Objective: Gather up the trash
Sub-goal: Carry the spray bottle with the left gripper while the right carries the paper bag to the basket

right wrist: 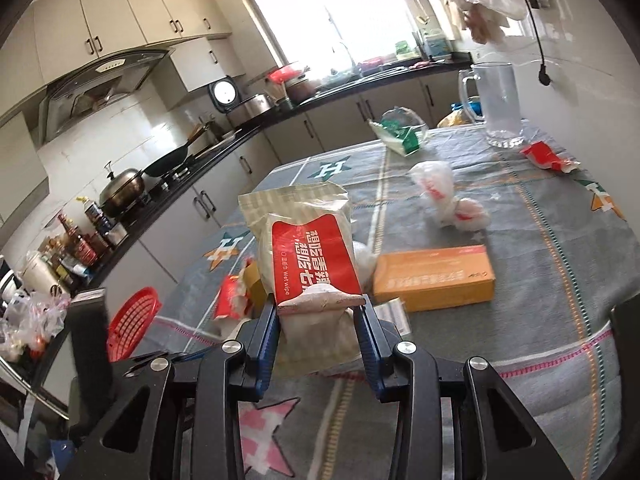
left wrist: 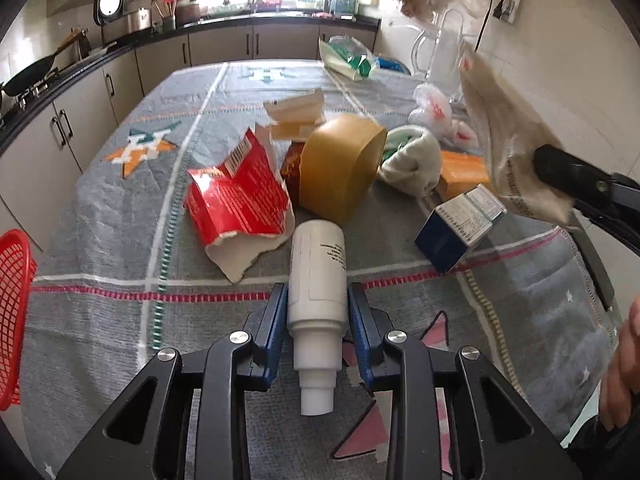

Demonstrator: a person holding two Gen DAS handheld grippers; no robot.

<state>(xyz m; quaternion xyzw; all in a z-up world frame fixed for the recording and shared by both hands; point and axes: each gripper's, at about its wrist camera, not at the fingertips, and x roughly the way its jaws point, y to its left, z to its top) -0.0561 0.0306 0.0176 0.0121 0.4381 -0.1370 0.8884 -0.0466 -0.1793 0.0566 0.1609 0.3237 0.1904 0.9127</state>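
Note:
My left gripper is shut on a white plastic bottle, its neck pointing back toward the camera, held just above the grey tablecloth. My right gripper is shut on a wet-wipe pack with a red label, lifted over the table; the same pack shows at the right of the left wrist view. Trash lies on the table: a torn red carton, a gold round tin, a blue box, an orange box and crumpled plastic bags.
A red mesh basket stands at the table's left edge, also the red basket in the right wrist view. A glass pitcher and a green-white packet sit at the far end. Kitchen counters and a stove run along the left. A hand is at right.

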